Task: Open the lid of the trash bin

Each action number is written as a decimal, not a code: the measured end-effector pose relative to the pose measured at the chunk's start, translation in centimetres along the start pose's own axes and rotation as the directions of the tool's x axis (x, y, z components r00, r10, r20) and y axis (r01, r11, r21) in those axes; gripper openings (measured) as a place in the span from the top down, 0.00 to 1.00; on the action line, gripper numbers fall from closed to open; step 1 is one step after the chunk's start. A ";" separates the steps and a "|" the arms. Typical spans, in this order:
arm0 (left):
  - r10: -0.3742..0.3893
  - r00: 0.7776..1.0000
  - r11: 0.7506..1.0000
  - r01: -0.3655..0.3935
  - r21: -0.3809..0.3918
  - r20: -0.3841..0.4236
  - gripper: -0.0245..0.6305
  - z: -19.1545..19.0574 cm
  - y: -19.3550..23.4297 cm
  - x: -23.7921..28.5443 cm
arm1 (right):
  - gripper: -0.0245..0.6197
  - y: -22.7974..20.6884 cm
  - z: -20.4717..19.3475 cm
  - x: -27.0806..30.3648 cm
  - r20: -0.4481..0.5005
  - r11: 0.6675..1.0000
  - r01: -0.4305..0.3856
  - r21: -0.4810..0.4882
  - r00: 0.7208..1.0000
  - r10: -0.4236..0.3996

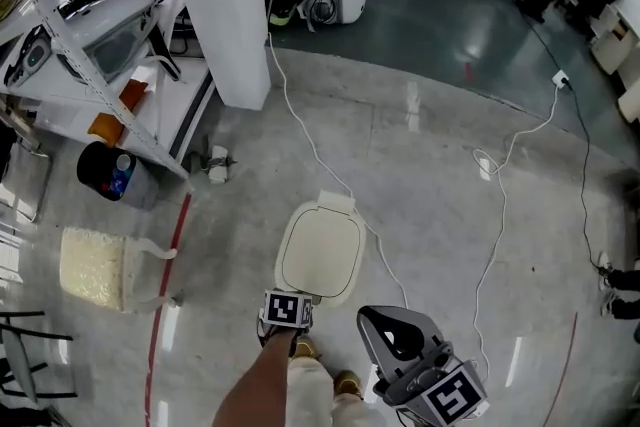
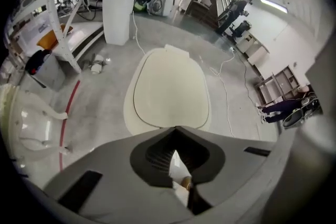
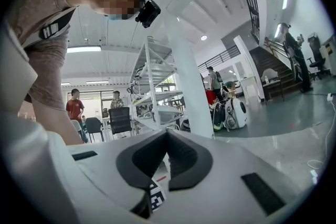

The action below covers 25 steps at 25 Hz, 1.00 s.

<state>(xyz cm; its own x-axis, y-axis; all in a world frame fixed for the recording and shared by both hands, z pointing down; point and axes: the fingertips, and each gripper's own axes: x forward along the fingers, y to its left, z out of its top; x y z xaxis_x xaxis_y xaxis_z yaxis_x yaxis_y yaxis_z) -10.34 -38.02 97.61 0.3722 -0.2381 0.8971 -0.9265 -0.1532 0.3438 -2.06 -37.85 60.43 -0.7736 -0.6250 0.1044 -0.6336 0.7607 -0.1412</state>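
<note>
One bin, lid down, stood on the floor. The left claw and right claw were both closed, empty.

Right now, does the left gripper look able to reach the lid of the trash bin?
Probably yes: the left gripper points down at the closed lid, close to its near edge, with nothing between them. Its jaws are together, so gripping would need them opened.

A white pillar rises beside a metal shelf; a white cable snakes across the grey floor; a black bucket sits by the shelf, near a red line.
</note>
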 end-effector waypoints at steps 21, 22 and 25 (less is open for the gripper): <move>0.011 1.000 1.000 -0.011 -0.001 0.008 0.97 -2.4 0.5 2.9 | 0.94 -1.0 -3.0 1.0 -0.043 0.998 0.024 0.053 0.999 -0.022; 0.016 1.000 1.000 -0.016 0.012 0.007 0.97 -2.5 0.4 2.9 | 0.94 -1.0 -3.2 1.1 -0.047 0.998 0.023 0.054 0.999 -0.020; 0.024 1.000 0.999 -0.025 0.036 0.005 0.97 -2.5 0.5 2.9 | 0.94 -0.9 -3.5 1.2 -0.054 0.998 0.026 0.060 0.998 -0.023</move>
<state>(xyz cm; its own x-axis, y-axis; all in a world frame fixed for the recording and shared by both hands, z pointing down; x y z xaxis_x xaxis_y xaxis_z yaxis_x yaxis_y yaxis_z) -9.83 -36.37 101.06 0.3497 -0.2469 0.9037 -0.9327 -0.1822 0.3112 -2.41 -38.68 64.13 -0.7581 -0.6320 0.1608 -0.6521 0.7321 -0.1968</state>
